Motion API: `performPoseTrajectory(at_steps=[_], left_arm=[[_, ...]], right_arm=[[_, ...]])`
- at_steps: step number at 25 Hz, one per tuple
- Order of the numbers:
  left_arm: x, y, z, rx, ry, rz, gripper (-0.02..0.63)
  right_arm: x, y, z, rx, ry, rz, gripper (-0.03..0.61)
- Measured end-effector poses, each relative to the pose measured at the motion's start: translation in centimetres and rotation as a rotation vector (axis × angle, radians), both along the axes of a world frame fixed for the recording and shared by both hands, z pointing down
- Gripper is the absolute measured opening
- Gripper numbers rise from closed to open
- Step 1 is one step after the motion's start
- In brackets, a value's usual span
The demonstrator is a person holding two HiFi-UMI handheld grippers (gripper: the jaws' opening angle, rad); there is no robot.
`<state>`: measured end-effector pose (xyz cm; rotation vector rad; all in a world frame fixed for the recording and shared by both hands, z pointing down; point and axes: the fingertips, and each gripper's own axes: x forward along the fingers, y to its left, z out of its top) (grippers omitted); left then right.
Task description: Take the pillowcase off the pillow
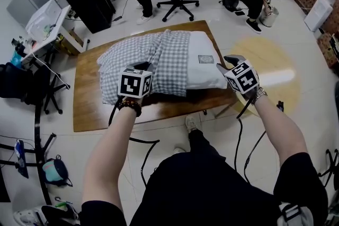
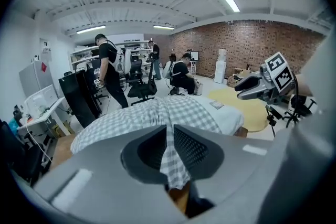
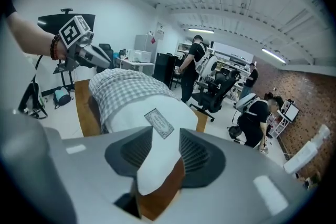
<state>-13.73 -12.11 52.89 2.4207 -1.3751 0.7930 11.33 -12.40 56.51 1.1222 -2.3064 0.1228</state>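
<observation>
left hand-held gripper (image 1: 140,68) pinches checked pillowcase (image 1: 159,55); right hand-held gripper (image 1: 229,64) pinches pillow (image 1: 204,75).

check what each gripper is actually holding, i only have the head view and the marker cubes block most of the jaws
Observer: The left gripper is shut on a pinched fold of the checked pillowcase.
Operator: and the right one, cloth too
Observer: No. The right gripper is clamped on a bare white corner of the pillow.
Operator: anything near that corner
Observer: The pillow's sewn label lies just beyond the jaws.
</observation>
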Motion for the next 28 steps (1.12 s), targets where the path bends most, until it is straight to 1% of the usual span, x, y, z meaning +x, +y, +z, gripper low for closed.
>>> performPoseTrajectory(at_steps=[8,15,22,28], left_arm=[[2.2,-4.0,-2.5,0.006,-0.033,0.056,0.071],[3.5,-9.4,-4.5,-0.014,-0.057,0.103,0.094],[4.7,-15.5,-5.0,-0.072,-0.08,0.16,0.127],[6.2,-20.5,-4.7,-0.122,-0.126,0.219,0.15]], right_arm=[[0.4,-4.2,-2.0,-0.003,-0.007,-0.021,0.176],[-0.1,-9.6,-3.3,-0.029,-0.007,-0.041,0.19],[-1.2,-15.6,-3.1,-0.072,-0.006,-0.068,0.205],[-1.7,-20.4,-2.5,-0.119,-0.005,-0.11,0.213]])
